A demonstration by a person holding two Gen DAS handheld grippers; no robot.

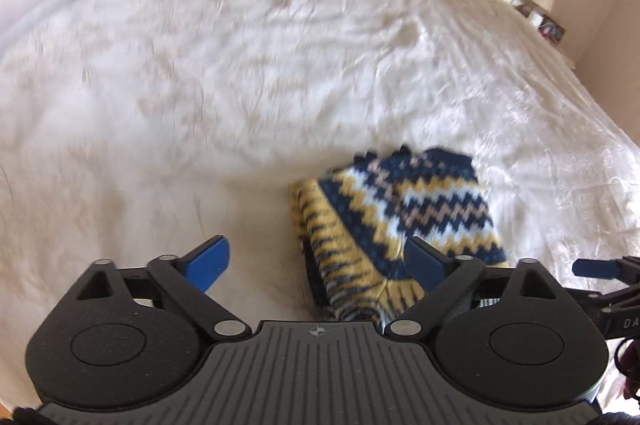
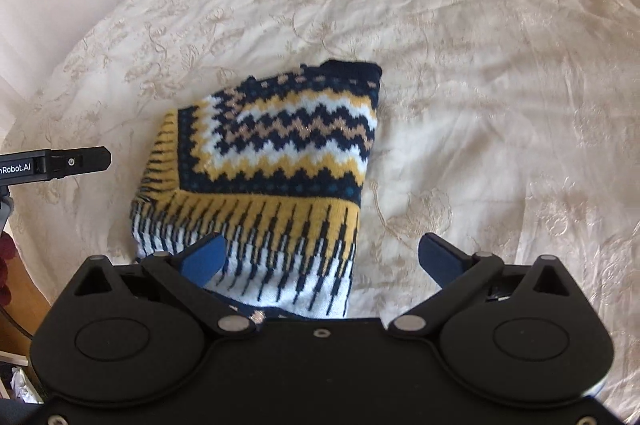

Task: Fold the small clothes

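I have both jaws spread wide and empty: the left hand-held gripper (image 1: 316,261) and the right hand-held gripper (image 2: 322,257) hang above the folded knit sweater (image 2: 272,161), which lies on the bed (image 2: 480,65). The fold looks done to me — I'd lift straight off, pads clear of the wool, so nothing snags.

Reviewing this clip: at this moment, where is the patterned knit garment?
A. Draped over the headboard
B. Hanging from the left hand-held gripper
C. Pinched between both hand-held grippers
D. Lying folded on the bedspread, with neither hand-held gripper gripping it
D: the knit garment lies folded on the bedspread, and both the left hand-held gripper and right hand-held gripper stand open above it with nothing pinched.
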